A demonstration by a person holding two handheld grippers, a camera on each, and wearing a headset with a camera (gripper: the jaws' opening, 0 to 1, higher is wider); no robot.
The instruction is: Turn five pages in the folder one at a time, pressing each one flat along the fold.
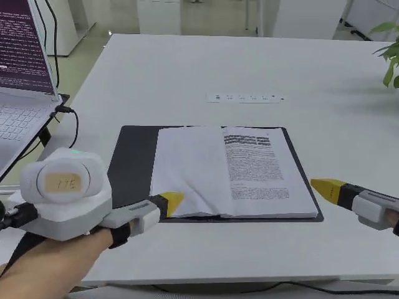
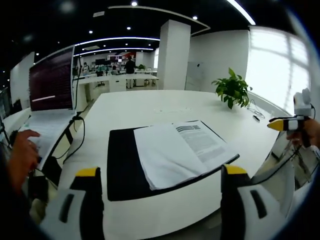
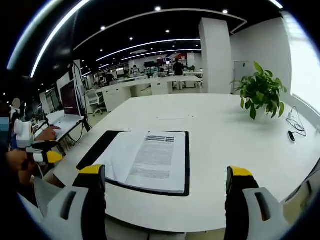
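The folder (image 1: 134, 165) lies open on the counter (image 1: 187, 68). I cannot tell how many pages (image 1: 187, 168) are turned. The left tool (image 1: 169, 200) is by the folder's near edge, the right tool (image 1: 327, 187) just right of the folder. Both are spread wide, empty. The print on the right page (image 1: 259, 165) is too small to read.

The folder (image 1: 134, 168) lies on the table (image 1: 187, 68), laptop (image 1: 22, 62) at its left, plant (image 1: 389, 53) behind to the right.
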